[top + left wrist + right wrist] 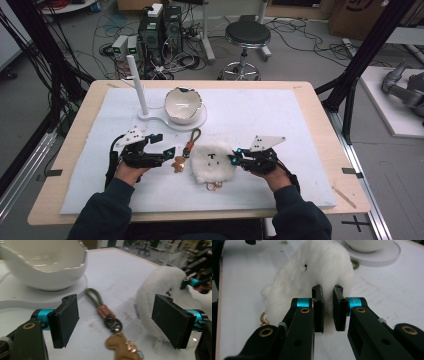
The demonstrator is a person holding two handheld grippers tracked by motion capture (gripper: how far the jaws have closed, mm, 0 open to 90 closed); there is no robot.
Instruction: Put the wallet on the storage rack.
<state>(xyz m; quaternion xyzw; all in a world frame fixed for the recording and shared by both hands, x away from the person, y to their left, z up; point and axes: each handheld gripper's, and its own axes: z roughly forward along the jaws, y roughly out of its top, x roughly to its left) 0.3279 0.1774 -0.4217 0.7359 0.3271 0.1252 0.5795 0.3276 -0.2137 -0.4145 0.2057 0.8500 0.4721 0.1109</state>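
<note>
Right tool [328, 311] pinches the fluffy round white plush [312, 275]; left tool [120, 322], jaws wide, at its 9 o'clock over a leather keychain [110, 320].

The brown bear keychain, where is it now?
In the high view, the brown bear keychain lies centre-front, between the left claw and the white plush.

White fluffy plush [213, 162], seemingly brown charm [177, 164], olive loop [92, 296].
</note>
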